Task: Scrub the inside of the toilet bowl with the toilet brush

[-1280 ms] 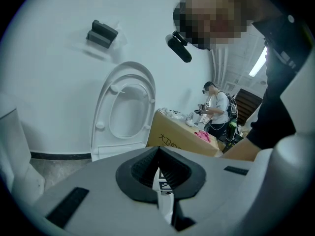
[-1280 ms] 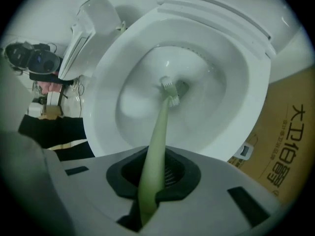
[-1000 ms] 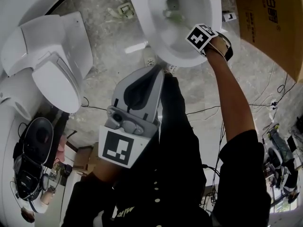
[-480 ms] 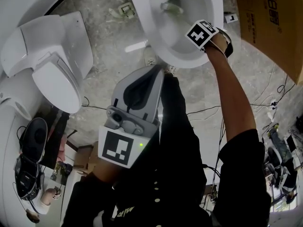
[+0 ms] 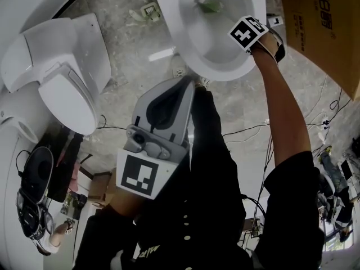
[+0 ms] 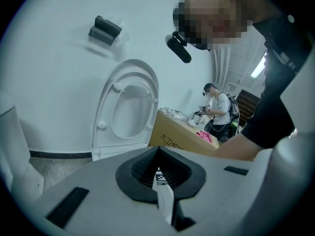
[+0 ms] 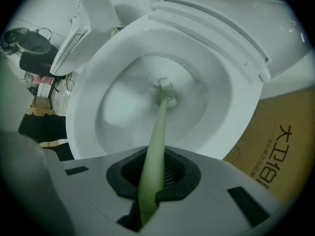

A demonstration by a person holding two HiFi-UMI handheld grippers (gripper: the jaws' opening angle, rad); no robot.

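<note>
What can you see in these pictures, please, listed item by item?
toilet bowl: one, white, top of head view.
seat: one, white, raised upright.
toilet brush: one, green, head down inside the toilet bowl.
second toilet: one, white, left of head view.
cardboard box: one, brown, right of the toilet bowl.
other person: one, white top, far behind the cardboard box.
right gripper: one, grey, shut on the toilet brush.
left gripper: one, grey, shut, empty.
right arm: one, dark sleeve, reaching to the toilet bowl.
</note>
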